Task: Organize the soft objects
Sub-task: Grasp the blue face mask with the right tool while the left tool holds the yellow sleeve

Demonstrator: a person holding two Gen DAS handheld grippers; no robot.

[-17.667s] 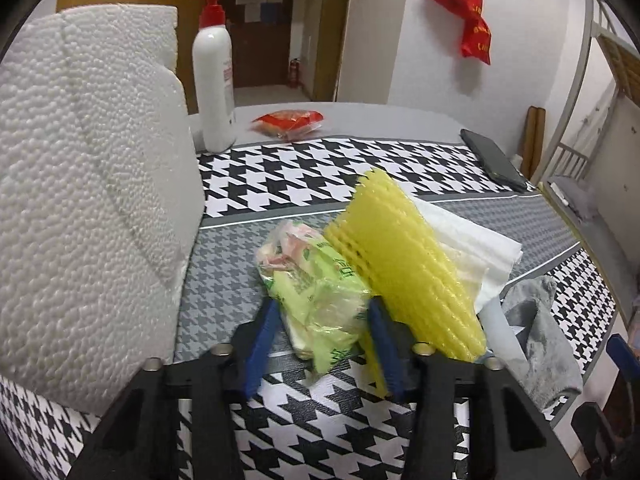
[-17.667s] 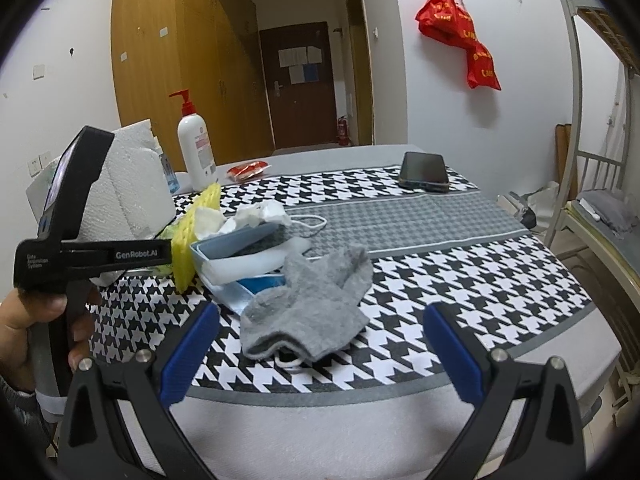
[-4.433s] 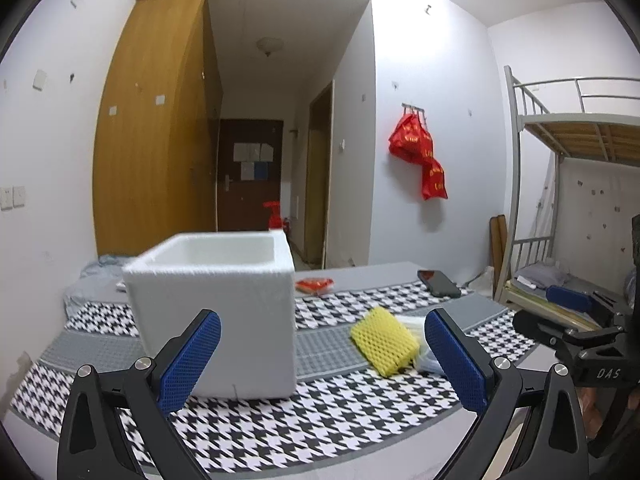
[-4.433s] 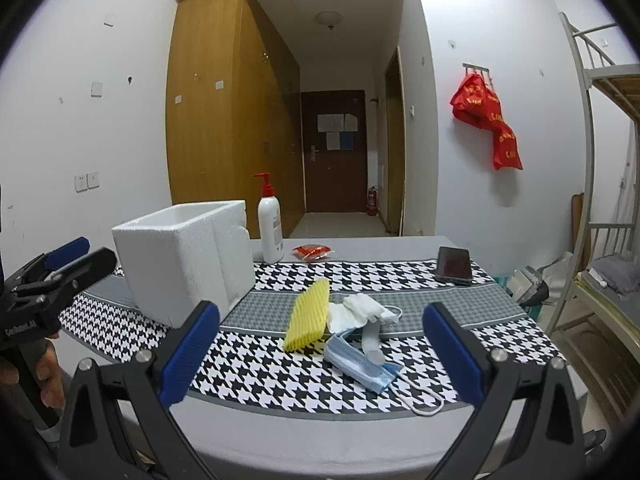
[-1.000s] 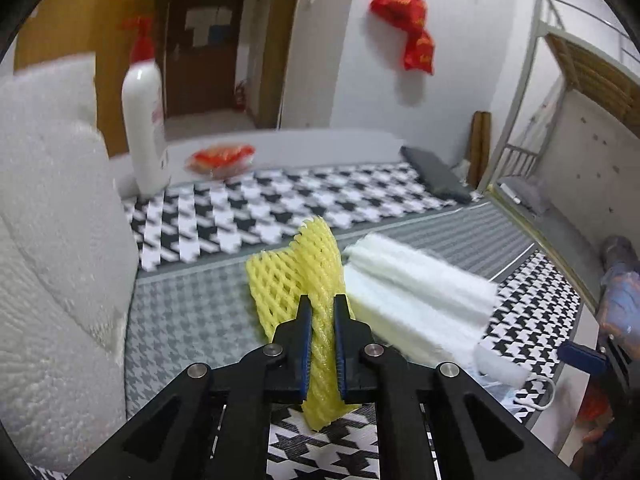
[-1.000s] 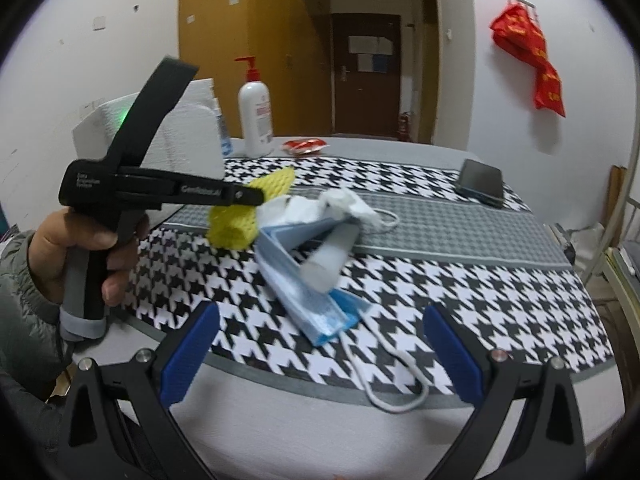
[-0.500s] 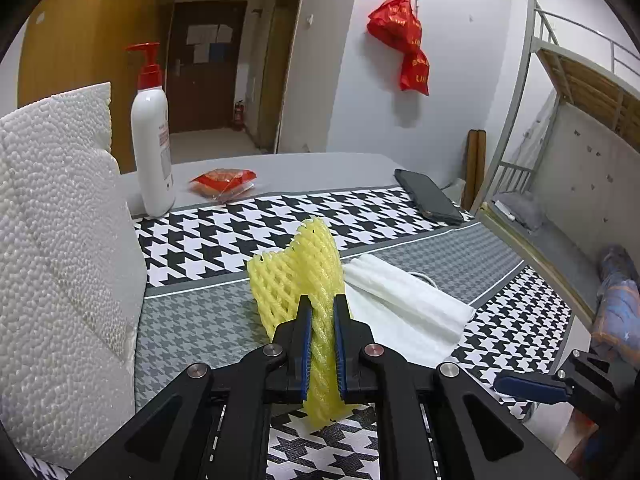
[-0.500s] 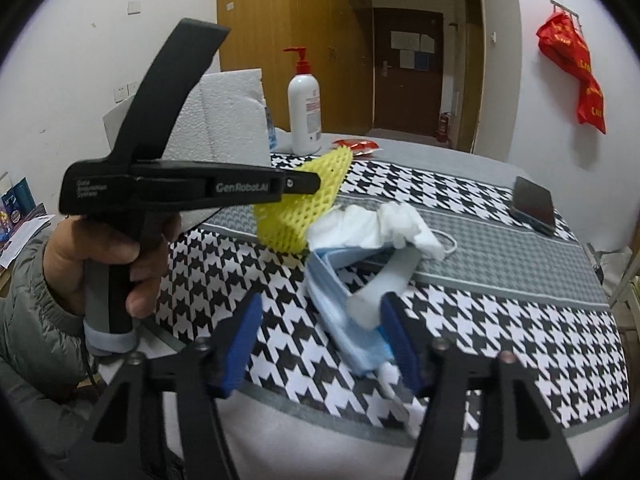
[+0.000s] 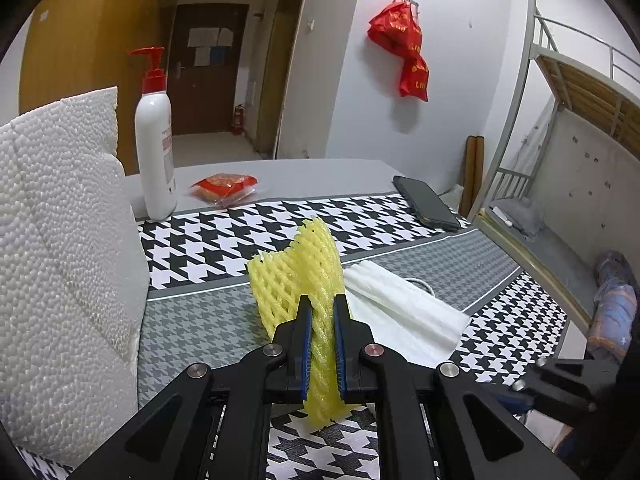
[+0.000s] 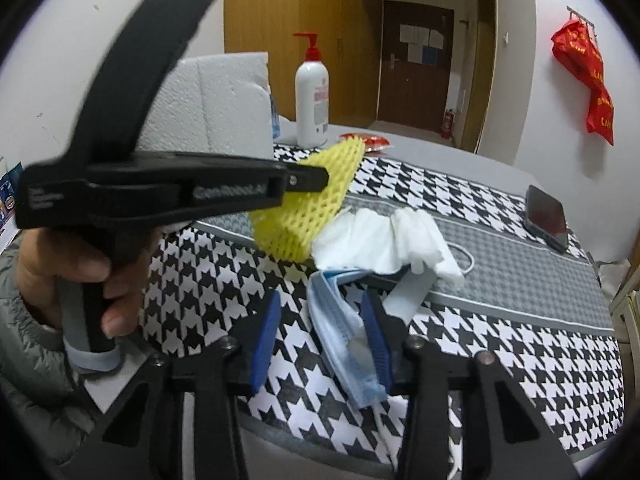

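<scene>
A: How far along is the tidying?

B: Partway, I'd judge. The left claw [image 9: 320,336] is clamped on the yellow foam net [image 9: 298,280], which hangs lifted just beside the white foam box [image 9: 60,248], not yet over it. I can't see into the box from here.

A: And the other hand?

B: The right claw [image 10: 320,344] is closing around the blue face mask [image 10: 344,344], which lies on the surface [image 10: 500,320] on the near side of the box. The mask sits between the pads, against the right one, but a gap shows on the left, so it isn't gripped yet.

A: What's left?

B: The net and the mask both need to go in the box, then the white tissue [image 10: 384,240] beside the mask, and a pale flat strip [image 10: 412,292] tucked under it.

A: Changes from earlier?

B: Many seconds back a grey sock and a green-wrapped packet lay by the net; both are gone from the surface now, presumably boxed. A few seconds ago both claws stood wide and empty. A second ago the right one was fully spread well short of the mask; the left already pinched the net.
</scene>
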